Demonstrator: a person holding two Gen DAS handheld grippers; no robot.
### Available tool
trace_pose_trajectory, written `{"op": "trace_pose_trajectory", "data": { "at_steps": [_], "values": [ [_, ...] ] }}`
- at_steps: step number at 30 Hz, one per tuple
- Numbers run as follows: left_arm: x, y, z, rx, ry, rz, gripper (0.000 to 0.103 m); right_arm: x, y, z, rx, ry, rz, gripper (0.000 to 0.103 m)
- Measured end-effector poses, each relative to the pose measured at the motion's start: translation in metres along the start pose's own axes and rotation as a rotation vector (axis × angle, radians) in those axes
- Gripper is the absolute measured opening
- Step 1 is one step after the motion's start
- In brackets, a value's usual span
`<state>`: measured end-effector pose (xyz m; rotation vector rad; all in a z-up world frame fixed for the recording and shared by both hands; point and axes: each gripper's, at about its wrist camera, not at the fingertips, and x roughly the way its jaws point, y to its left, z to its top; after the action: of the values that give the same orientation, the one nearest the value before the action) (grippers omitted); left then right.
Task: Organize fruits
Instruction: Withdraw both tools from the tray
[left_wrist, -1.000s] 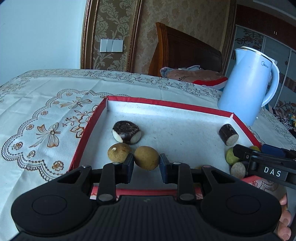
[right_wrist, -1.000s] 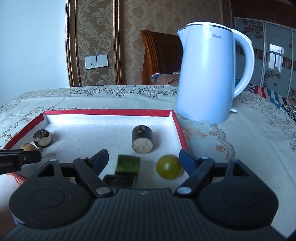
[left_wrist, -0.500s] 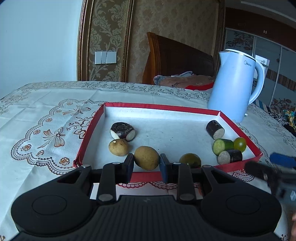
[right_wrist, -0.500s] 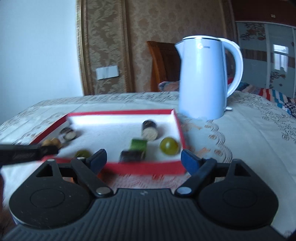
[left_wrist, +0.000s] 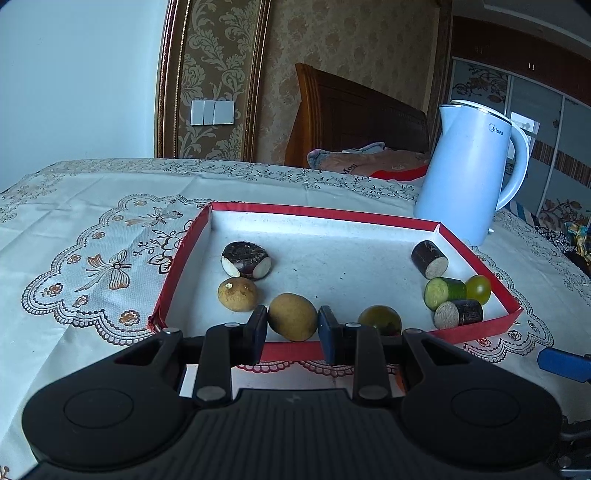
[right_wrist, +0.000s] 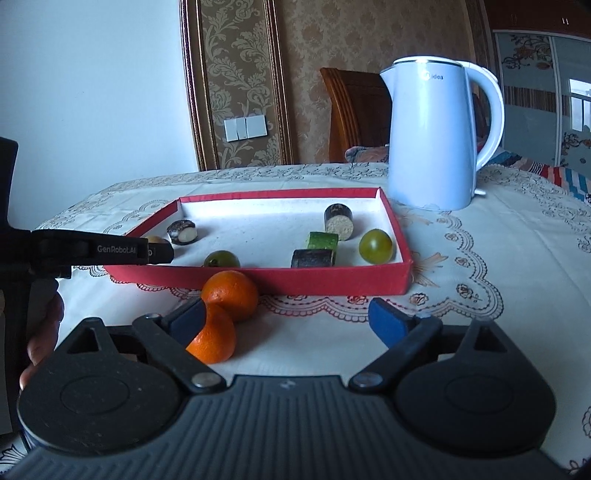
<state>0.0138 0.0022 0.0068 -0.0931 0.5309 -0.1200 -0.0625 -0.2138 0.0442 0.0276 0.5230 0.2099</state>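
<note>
On kettle (right_wrist: 432, 136) "Midea", on left hand-held gripper (right_wrist: 110, 251) "GenRobot.AI"

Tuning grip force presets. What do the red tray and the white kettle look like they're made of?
Red tray: looks like a cardboard box lid, matte red paper outside, white lining inside; thin folded walls with creased corners. Probably light and easy to push around.
White kettle: likely smooth plastic outer shell, soft sheen, moulded handle, thin metallic-looking rim at the lid. Inner material cannot be seen.
</note>
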Motion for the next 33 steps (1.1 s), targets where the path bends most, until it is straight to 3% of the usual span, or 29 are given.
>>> {"op": "trace_pose_trajectory", "data": {
  "at_steps": [8, 14, 18, 23, 27, 28, 31, 33],
  "values": [
    [-0.013, 0.007, -0.003, -0.032, -0.023, -0.019, 0.031, -0.003, 0.011, -0.002, -0.032, 0.009, 0.032, 0.099],
    [-0.014, 0.003, -0.004, -0.003, -0.029, -0.011, 0.033, 0.006, 0.028, -0.002, -0.069, 0.049, 0.046, 0.103],
    [-0.014, 0.005, -0.004, -0.010, -0.027, -0.017, 0.033, 0.017, 0.036, 0.000, -0.095, 0.089, 0.008, 0.103],
    [-0.015, 0.005, -0.004, -0.014, -0.028, -0.020, 0.033, 0.017, 0.019, 0.001, -0.032, 0.077, -0.054, 0.103],
    [-0.015, 0.005, -0.003, -0.016, -0.026, -0.025, 0.033, 0.005, 0.004, 0.002, -0.023, 0.012, -0.188, 0.103],
    [-0.015, 0.005, -0.003, -0.017, -0.025, -0.032, 0.035, 0.004, -0.002, 0.002, -0.010, 0.010, -0.178, 0.103],
    [-0.018, 0.003, -0.003, -0.018, -0.040, -0.047, 0.054, 0.001, -0.015, 0.002, 0.048, 0.017, -0.128, 0.103],
    [-0.021, 0.003, -0.003, -0.019, -0.064, -0.043, 0.055, -0.001, -0.018, 0.002, 0.069, 0.002, -0.085, 0.103]
  ]
}}
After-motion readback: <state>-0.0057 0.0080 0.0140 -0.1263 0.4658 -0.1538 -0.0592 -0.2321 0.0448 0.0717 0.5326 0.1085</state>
